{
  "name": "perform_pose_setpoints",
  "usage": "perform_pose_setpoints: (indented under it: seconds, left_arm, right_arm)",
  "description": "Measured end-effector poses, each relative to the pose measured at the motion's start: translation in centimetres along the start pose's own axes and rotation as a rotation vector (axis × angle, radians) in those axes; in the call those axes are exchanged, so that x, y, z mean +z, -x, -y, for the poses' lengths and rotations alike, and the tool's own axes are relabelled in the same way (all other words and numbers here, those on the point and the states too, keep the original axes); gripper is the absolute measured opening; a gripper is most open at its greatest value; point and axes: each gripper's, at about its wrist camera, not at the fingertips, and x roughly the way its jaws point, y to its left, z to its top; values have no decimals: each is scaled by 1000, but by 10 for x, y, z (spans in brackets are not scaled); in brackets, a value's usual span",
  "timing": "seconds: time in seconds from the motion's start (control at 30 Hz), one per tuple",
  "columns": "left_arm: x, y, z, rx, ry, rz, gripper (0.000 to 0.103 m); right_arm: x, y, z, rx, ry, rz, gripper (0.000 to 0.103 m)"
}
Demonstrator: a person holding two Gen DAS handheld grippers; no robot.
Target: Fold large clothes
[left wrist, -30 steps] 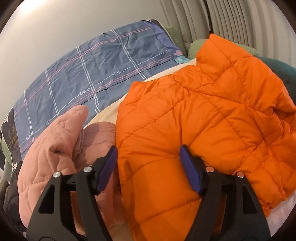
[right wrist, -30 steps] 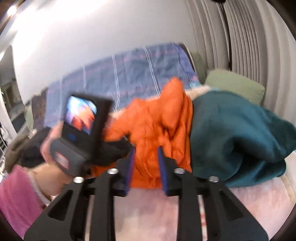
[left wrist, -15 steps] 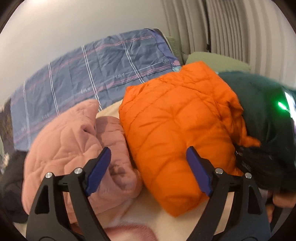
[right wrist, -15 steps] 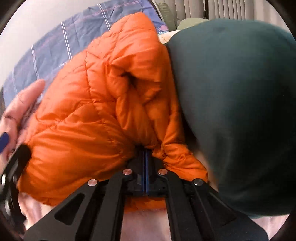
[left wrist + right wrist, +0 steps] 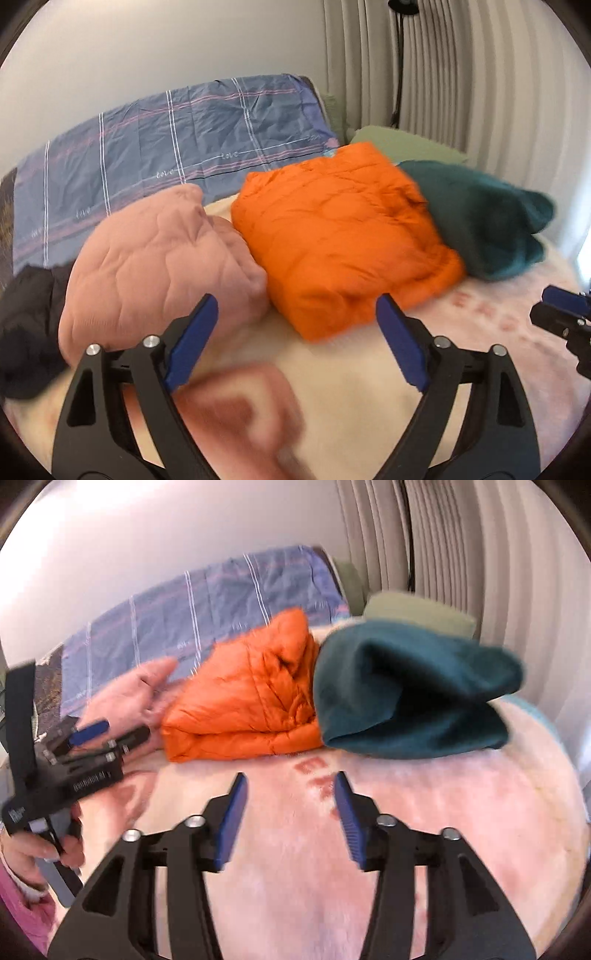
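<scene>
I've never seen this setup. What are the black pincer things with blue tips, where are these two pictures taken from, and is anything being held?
No robot here: a person holds a pair of tongs in each hand, with a fisheye camera on each looking along the fingers. One picture looks out from the left tongs, the other from the right tongs. Both are open and hold nothing. On the pale blanket lie, left to right, a folded pink jacket, a folded orange jacket and a dark green garment. A checked blue cover lies behind them.
</scene>
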Motion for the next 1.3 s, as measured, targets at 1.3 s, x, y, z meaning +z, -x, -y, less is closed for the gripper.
perform_pose_setpoints:
  seconds: [1.3]
  left_arm:
    - [-79,253,27,48,-1,104,101]
  right_arm:
    - [-59,175,-66,-11,62,159,91]
